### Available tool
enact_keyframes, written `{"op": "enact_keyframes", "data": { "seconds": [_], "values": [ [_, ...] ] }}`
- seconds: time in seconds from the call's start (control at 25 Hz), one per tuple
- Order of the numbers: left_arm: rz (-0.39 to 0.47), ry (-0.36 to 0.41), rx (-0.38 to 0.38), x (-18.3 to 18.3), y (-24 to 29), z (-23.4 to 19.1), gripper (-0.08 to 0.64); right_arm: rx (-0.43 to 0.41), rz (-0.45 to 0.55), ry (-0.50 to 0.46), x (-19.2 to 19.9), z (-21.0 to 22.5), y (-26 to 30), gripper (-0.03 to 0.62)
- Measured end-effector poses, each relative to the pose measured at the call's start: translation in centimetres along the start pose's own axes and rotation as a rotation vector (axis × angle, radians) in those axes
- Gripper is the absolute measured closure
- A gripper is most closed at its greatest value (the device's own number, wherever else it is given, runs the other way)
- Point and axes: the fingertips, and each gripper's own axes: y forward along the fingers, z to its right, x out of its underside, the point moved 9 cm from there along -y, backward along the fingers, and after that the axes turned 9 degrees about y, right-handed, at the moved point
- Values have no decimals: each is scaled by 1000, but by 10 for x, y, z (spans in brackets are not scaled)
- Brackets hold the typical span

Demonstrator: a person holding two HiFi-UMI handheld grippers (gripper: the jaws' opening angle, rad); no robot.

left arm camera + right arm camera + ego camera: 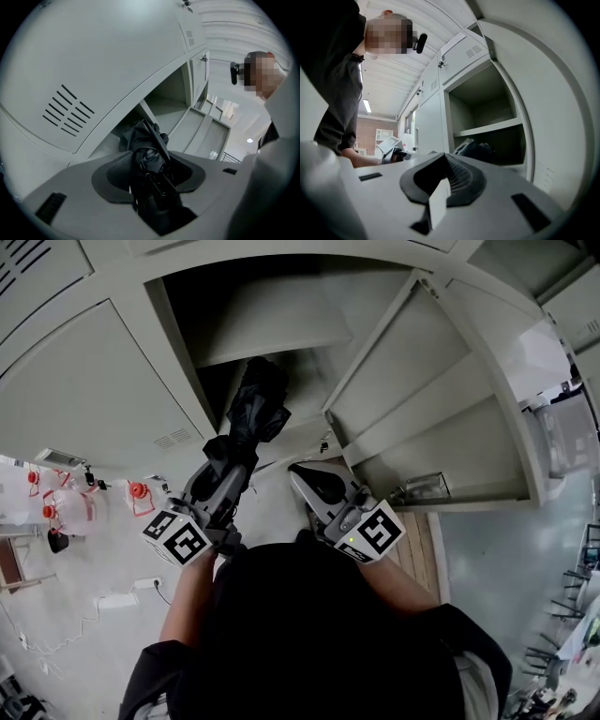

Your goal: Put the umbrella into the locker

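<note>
A black folded umbrella (248, 413) points into the open grey locker (281, 296), its far end below the inner shelf (272, 329) at the mouth of the lower compartment. My left gripper (225, 479) is shut on the umbrella's near end. The left gripper view has the bundled fabric (147, 154) squeezed between the pads of that gripper (150, 180). My right gripper (314, 482) hovers just right of the umbrella, beside the swung-open door (441, 399); it is shut with nothing in it. In the right gripper view, past this gripper (445, 180), the umbrella (480, 151) shows dark under the shelf (487, 129).
Closed locker doors (75, 399) with vent slots stand to the left of the opening. Red items (139, 493) and a power strip with cable (122, 596) lie on the floor at left. A wooden pallet (417, 549) sits under the open door.
</note>
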Motion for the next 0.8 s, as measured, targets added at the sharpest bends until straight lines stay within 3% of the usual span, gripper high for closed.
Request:
{"op": "enact_keyframes", "data": {
  "seconds": [0.8],
  "values": [
    [-111,230,-164,-19,99,-1,356,-78,-17,27,-2,11,-11,581]
  ]
}}
